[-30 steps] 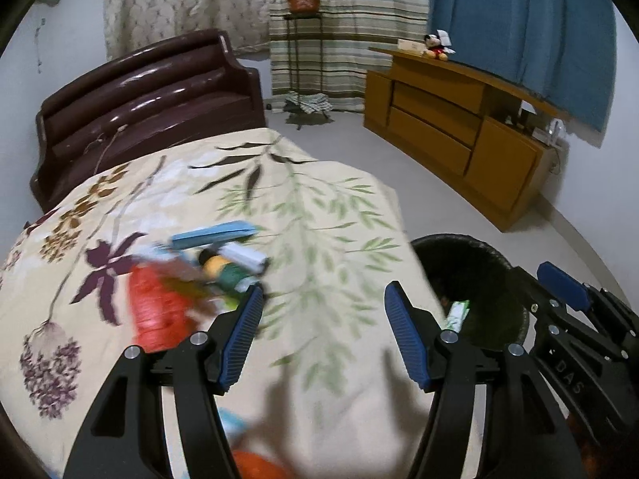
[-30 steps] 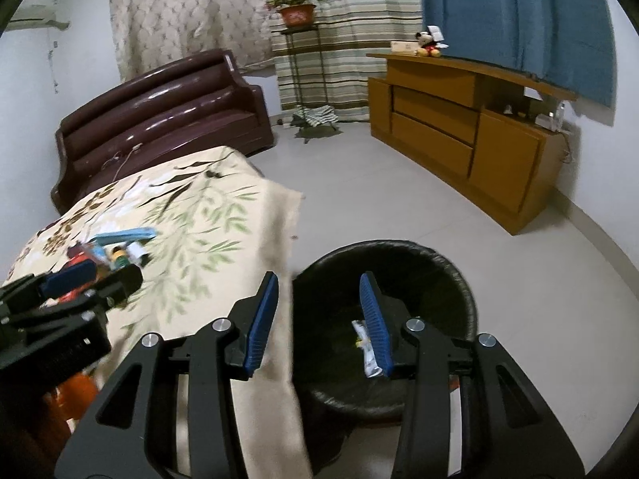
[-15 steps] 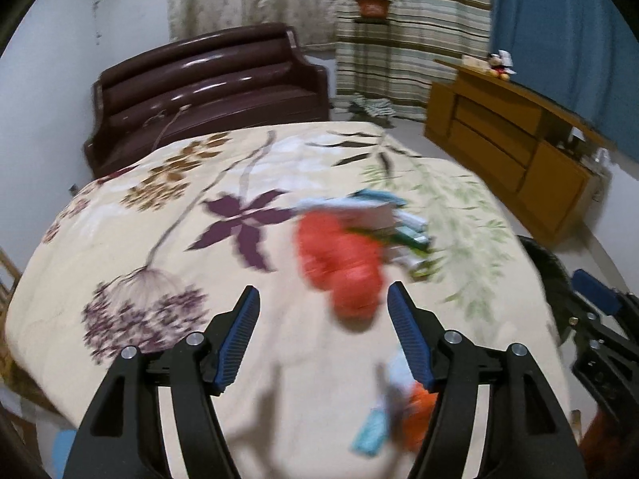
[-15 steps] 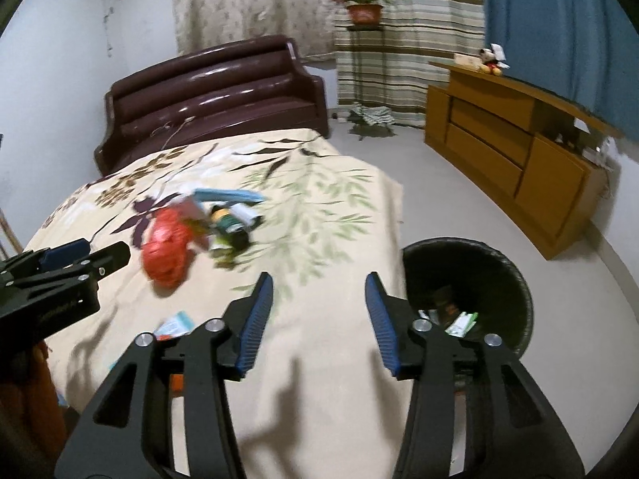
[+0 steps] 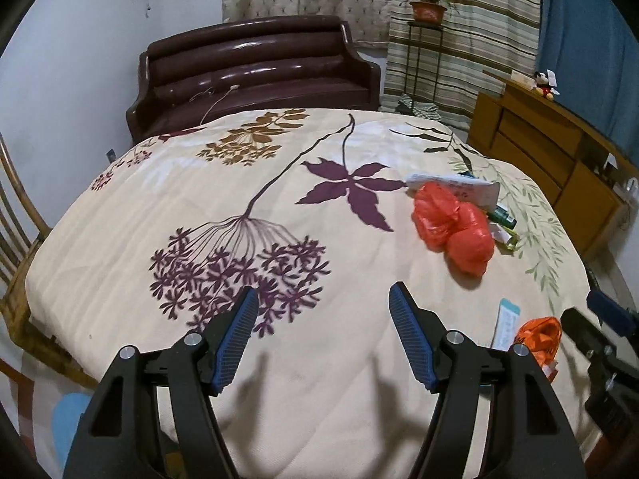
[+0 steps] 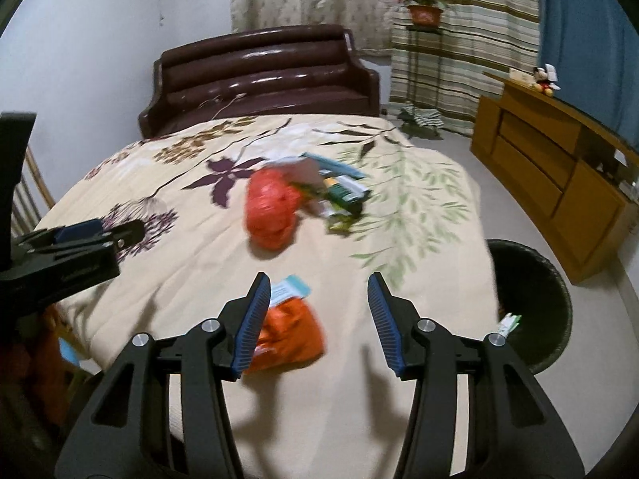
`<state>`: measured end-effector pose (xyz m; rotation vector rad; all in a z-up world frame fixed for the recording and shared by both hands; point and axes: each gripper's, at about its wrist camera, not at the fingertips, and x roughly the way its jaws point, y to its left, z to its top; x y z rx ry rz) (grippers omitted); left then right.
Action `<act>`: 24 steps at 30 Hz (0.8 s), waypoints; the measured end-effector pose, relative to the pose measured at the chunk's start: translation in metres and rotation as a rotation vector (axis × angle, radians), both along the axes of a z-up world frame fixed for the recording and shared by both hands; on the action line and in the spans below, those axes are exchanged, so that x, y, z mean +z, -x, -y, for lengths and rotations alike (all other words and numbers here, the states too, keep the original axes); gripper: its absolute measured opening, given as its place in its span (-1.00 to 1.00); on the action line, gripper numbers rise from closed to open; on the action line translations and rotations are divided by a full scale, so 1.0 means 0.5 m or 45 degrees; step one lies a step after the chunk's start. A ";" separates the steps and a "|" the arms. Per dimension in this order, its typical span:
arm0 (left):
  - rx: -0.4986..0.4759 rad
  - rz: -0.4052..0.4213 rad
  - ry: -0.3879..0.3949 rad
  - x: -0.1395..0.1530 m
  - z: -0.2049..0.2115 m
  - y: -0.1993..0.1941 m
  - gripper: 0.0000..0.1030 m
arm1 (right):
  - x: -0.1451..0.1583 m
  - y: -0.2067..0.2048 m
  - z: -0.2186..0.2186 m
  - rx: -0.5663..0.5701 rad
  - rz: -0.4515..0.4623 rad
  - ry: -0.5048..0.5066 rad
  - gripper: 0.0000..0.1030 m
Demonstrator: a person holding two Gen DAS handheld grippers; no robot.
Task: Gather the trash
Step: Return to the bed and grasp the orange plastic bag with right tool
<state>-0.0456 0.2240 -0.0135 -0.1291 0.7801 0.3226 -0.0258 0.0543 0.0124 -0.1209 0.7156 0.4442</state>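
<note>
Trash lies on the floral bedspread (image 5: 199, 207). A crumpled red plastic bag (image 5: 453, 227) (image 6: 271, 209) sits beside a pile of wrappers and a small green bottle (image 6: 339, 193). A small orange wrapper (image 6: 289, 333) (image 5: 539, 337) and a light blue packet (image 5: 507, 321) lie near the bed's front edge. My right gripper (image 6: 317, 319) is open and empty just above the orange wrapper. My left gripper (image 5: 323, 335) is open and empty over the purple flower print, left of the trash. A black bin (image 6: 535, 303) with some trash inside stands on the floor to the right of the bed.
A dark brown sofa (image 5: 255, 76) stands behind the bed. A wooden dresser (image 6: 559, 171) runs along the right wall. A plant stand (image 5: 425, 40) is by the striped curtain. A wooden chair (image 5: 16, 215) is at the bed's left.
Both grippers have swung left, away from the bin and over the bed. The right gripper now hangs above the orange wrapper. Both stay open.
</note>
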 end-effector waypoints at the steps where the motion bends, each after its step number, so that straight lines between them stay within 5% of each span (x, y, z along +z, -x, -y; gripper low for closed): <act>1: 0.001 0.000 0.003 -0.001 -0.002 0.003 0.29 | -0.003 0.005 -0.008 0.014 -0.004 0.007 -0.03; 24: -0.069 -0.021 0.033 -0.025 0.036 0.001 0.29 | -0.058 -0.004 -0.022 0.026 -0.084 0.034 -0.06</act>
